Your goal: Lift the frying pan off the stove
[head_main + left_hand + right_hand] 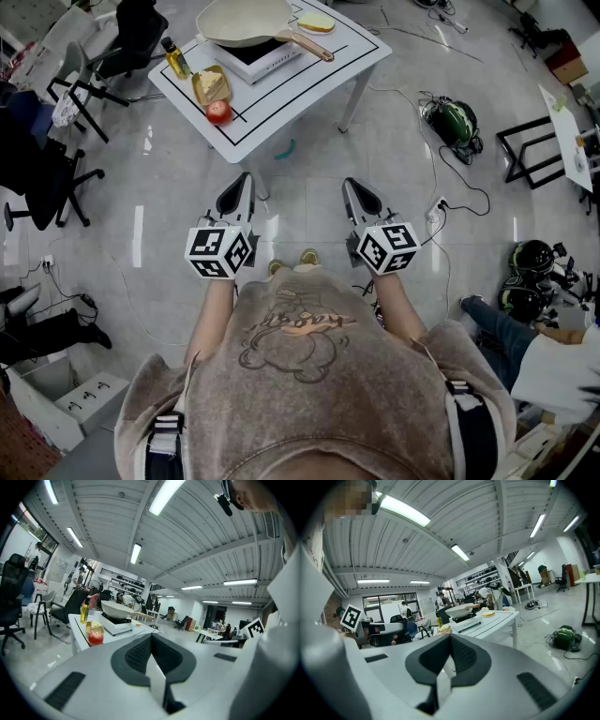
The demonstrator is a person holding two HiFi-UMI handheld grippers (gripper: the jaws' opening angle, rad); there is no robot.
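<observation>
A cream frying pan [242,21] with a wooden handle [314,47] sits on a white stove [267,58] on the white table [309,84] at the top of the head view. Both grippers are held over the floor, well short of the table. My left gripper [246,178] and right gripper [349,184] are shut with nothing between the jaws. In the left gripper view the pan [115,608] lies far beyond the closed left gripper [151,637]. In the right gripper view the pan [461,610] is distant beyond the closed right gripper [451,637].
On the table stand an oil bottle [175,58], a yellow dish [210,84], a tomato [218,112] and a plate with bread [316,22]. Office chairs [56,178] stand left. A green helmet [450,120] and cables lie right. A seated person [553,356] is at lower right.
</observation>
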